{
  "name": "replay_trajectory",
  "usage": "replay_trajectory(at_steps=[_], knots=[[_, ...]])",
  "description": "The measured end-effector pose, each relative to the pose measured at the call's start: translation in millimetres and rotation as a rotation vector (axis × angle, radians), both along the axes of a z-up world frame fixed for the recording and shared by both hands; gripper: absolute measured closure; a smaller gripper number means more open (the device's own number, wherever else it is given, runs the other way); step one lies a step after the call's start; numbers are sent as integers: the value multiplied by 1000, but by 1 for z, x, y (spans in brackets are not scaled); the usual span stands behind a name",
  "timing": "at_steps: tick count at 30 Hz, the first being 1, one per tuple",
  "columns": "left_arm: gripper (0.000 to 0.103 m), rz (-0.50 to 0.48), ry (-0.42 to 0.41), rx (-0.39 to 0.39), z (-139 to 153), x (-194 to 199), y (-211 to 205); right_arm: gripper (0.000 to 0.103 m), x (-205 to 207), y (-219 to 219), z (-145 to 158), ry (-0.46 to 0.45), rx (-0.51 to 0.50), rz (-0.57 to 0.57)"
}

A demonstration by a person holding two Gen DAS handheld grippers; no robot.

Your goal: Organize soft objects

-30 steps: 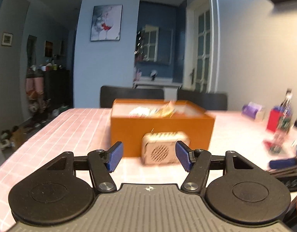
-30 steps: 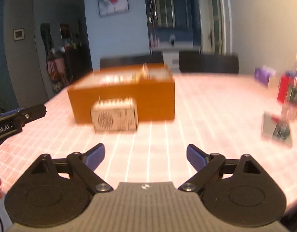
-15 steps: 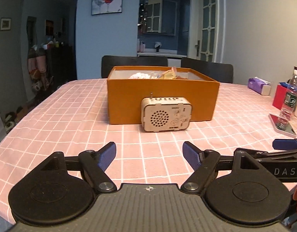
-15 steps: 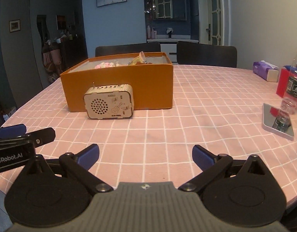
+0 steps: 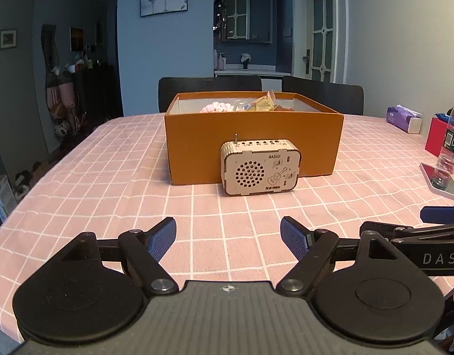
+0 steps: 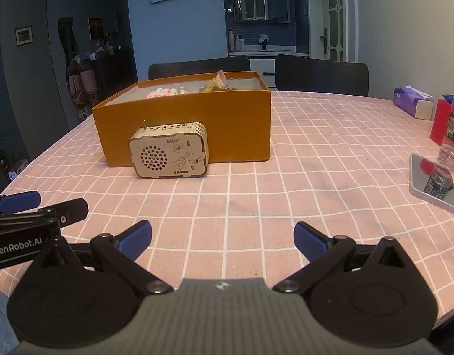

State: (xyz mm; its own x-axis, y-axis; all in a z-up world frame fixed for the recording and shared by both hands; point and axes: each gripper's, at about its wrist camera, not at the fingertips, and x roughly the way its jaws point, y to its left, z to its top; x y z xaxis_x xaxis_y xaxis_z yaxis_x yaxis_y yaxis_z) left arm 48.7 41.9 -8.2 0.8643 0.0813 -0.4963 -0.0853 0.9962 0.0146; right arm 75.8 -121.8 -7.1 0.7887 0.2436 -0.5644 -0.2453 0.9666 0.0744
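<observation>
Both pairs of blue-padded fingers stand wide apart with nothing between them: the left gripper (image 5: 228,238) sits at the bottom centre of its own view, and the right gripper (image 6: 222,241) at the bottom centre of its own, each above the pink checked tablecloth (image 5: 108,177). At the right edge of the left wrist view the neighbouring gripper's black arm and one blue tip show; at the left edge of the right wrist view the other gripper shows likewise. In the middle of both views, well apart from the fingers, an orange box (image 5: 253,145) stands open on the cloth, and over its rim show the soft objects (image 5: 218,107), a pink-and-white one beside crinkled yellowish packets. A small wooden radio (image 5: 261,167) stands upright just in front of the box's near wall. Toward the right edge stand a plastic bottle (image 5: 451,142), a mirror (image 6: 434,182) lying flat, and a purple tissue pack (image 5: 403,118). Two dark chairs (image 5: 209,88) sit behind the table.
</observation>
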Motion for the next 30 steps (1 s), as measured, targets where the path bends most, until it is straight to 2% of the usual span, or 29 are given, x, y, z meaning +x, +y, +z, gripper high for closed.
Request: replay_trajectory(at_steps=[30], knots=[[9, 1, 36, -9, -7, 6, 0, 3, 2, 5, 0, 3, -27, 4]])
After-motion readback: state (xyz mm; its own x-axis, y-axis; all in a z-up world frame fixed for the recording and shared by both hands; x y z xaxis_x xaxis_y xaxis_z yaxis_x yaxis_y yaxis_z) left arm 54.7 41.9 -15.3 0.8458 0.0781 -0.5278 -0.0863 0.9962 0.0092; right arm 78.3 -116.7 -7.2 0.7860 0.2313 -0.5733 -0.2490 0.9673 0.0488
